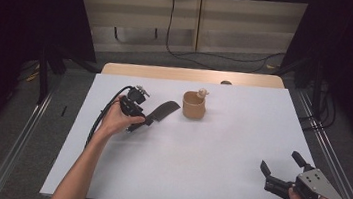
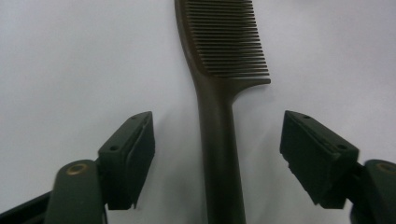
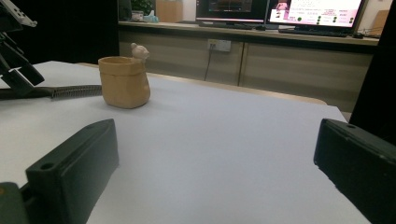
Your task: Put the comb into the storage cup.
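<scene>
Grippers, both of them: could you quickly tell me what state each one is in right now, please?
Left gripper: open, jaws on either side of the comb handle, pads not touching it.
Right gripper: open, holding nothing.

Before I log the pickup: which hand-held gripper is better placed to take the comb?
Left. The left hand-held gripper already straddles the comb handle; the right hand-held gripper sits far off.

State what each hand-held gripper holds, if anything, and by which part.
Nothing is held. The left hand-held gripper has its jaws on either side of the comb handle, not touching it. The right hand-held gripper is open over bare table.
</scene>
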Action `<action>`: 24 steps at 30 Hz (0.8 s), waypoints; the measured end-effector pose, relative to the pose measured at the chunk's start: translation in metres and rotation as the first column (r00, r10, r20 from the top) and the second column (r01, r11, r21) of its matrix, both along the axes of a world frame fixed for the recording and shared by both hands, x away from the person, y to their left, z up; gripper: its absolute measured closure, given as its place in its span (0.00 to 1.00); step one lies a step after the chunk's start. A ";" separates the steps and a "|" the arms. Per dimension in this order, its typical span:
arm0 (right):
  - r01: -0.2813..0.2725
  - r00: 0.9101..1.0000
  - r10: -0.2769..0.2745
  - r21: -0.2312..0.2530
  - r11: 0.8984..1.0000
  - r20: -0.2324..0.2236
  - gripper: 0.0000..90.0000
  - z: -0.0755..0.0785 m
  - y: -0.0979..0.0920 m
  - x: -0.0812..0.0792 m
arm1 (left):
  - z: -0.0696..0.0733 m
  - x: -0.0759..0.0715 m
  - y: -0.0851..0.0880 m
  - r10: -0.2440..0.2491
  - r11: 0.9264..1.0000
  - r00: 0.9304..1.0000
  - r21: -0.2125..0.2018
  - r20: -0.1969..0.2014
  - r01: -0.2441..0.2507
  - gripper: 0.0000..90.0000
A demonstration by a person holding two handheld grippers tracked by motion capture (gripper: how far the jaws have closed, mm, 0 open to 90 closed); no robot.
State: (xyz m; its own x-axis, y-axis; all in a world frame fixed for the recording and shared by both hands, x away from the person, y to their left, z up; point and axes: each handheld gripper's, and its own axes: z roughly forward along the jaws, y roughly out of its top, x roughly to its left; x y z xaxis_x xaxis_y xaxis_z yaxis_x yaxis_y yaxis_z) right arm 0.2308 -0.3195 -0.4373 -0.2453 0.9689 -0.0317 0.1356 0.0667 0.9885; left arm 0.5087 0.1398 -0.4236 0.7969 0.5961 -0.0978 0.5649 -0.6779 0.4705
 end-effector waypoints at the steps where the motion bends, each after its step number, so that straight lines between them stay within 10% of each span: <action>1: 0.000 1.000 0.000 0.001 1.000 0.000 0.00 0.000 0.000 0.000 | 0.000 0.000 0.000 0.000 1.000 1.000 0.000 0.000 0.000 0.36; 24: -0.001 1.000 0.001 0.000 1.000 0.005 0.00 0.000 0.000 -0.001 | -0.004 0.004 -0.008 -0.042 0.995 0.999 0.091 -0.010 0.042 0.69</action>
